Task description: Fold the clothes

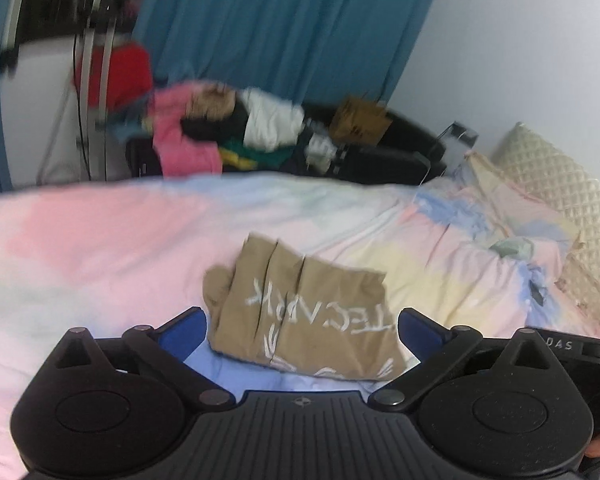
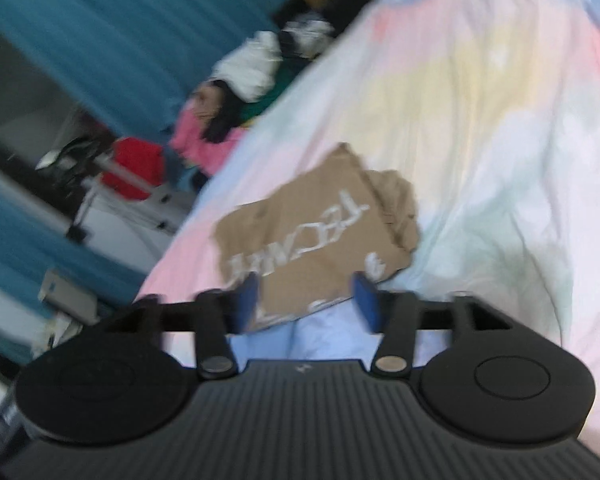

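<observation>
The left gripper (image 1: 300,326) hangs with its blue fingers (image 1: 182,330) spread wide, nothing between them; the right gripper (image 2: 306,298) is spread too, and empty. Just beyond both lies the folded tan shirt (image 1: 300,312) on the pastel bedcover (image 1: 100,248), white lettering upside down, roughly "TEC", the rest blurred. Past the shirt, off the bed, sits a clothes heap (image 1: 236,132) before a teal curtain (image 1: 268,20).
</observation>
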`<state>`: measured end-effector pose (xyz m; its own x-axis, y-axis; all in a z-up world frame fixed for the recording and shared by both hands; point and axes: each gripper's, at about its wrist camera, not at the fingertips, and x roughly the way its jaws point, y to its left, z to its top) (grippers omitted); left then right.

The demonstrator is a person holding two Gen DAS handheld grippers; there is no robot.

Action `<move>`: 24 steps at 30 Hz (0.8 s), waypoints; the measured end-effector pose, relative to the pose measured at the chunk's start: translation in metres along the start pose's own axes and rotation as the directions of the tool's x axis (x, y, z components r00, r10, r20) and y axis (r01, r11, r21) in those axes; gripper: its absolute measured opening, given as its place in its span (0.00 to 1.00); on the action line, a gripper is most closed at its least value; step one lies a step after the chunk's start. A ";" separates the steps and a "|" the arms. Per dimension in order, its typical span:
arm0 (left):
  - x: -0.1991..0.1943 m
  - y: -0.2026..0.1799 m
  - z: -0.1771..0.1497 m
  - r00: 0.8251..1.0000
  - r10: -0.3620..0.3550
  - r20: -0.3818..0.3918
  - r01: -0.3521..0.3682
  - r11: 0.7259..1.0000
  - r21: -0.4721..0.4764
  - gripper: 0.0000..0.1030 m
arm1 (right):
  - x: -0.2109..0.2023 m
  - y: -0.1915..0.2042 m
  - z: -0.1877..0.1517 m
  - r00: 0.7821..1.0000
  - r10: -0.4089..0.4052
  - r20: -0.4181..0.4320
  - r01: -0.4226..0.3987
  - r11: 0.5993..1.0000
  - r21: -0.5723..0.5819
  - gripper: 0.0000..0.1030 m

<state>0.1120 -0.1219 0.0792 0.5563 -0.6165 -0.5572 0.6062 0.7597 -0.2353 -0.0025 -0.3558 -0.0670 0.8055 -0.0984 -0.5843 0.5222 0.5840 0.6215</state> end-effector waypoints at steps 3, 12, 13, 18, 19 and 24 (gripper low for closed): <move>-0.045 -0.010 -0.002 0.998 0.031 0.061 -0.034 0.998 0.050 1.00 | -0.031 0.020 -0.006 0.998 0.035 0.046 -0.029 0.993 -0.113 0.81; -0.141 -0.027 -0.033 0.978 0.054 0.202 -0.080 0.990 0.120 1.00 | -0.101 0.049 -0.048 0.976 0.130 0.177 -0.067 0.943 -0.327 0.81; -0.147 -0.028 -0.038 0.975 0.052 0.216 -0.081 0.989 0.126 1.00 | -0.106 0.051 -0.054 0.971 0.139 0.193 -0.064 0.934 -0.350 0.81; -0.161 -0.022 -0.059 0.963 0.046 0.267 -0.084 0.988 0.133 1.00 | -0.124 0.059 -0.087 0.947 0.164 0.278 -0.022 0.892 -0.451 0.81; -0.161 -0.020 -0.064 0.961 0.048 0.271 -0.086 0.988 0.131 1.00 | -0.126 0.060 -0.093 0.942 0.167 0.291 -0.013 0.886 -0.464 0.81; -0.157 -0.011 -0.082 0.957 0.057 0.284 -0.099 0.986 0.133 1.00 | -0.121 0.062 -0.119 0.932 0.169 0.320 0.020 0.858 -0.514 0.81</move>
<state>-0.0287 -0.0164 0.1041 0.7285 -0.6052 -0.3209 0.6187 0.7824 -0.0709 -0.1007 -0.2114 -0.0198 0.9290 -0.2508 -0.2722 0.3206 0.9127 0.2533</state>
